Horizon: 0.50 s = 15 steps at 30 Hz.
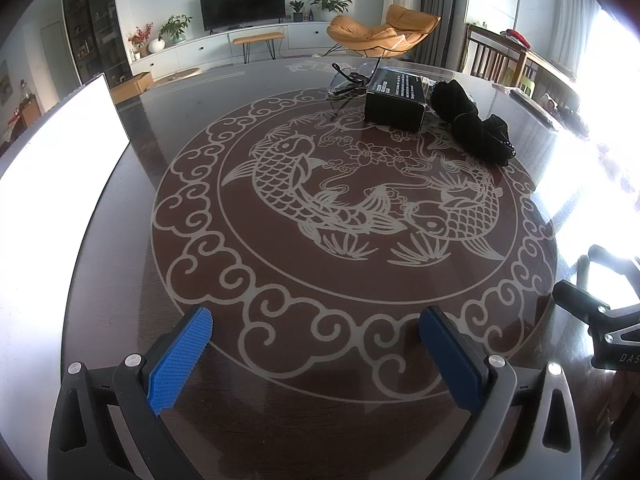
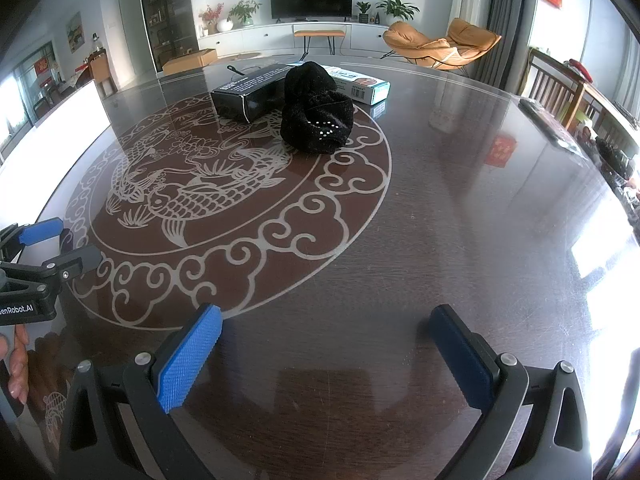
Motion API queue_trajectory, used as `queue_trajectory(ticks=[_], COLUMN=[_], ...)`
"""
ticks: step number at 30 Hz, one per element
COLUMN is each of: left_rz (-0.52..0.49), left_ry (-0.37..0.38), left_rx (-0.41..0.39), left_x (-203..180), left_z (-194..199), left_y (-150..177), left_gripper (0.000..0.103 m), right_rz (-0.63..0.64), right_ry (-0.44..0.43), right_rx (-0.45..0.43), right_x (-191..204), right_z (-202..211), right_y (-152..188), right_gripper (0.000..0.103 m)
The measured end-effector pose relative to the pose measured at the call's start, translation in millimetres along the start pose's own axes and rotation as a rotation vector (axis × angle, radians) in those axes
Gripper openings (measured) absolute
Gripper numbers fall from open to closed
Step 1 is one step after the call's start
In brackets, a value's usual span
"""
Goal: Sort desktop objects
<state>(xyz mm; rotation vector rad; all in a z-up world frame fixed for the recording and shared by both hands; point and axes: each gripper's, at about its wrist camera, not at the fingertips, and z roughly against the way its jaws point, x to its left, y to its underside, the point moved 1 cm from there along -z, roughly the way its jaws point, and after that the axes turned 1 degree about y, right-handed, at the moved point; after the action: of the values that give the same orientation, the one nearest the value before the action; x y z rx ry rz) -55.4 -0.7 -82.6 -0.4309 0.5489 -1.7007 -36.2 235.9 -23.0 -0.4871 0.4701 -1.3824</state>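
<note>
Black box, dark knitted bundle and white carton cluster at the tabletop's far side; both grippers' fingers stand apart, empty. Better to reach for the nearest, the bundle, first.

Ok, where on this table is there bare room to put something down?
Bare: the fish medallion between the open left gripper and the black box, and the dark wood right of it ahead of the right gripper. Crowded: the far side, around box, black knit bundle and white carton.
</note>
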Motion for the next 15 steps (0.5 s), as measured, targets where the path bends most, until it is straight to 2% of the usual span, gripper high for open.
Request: queue_trajectory(ticks=[15], left_rz=[-0.001], left_ry=[-0.001], left_rx=[0.0], left_x=[-0.4], left_z=[-0.3], left_y=[-0.6], left_gripper=[0.103], right_rz=[0.0], right_ry=[0.0], right_rx=[0.0], right_x=[0.0], right_z=[0.1], right_y=[0.2], right_gripper=[0.103])
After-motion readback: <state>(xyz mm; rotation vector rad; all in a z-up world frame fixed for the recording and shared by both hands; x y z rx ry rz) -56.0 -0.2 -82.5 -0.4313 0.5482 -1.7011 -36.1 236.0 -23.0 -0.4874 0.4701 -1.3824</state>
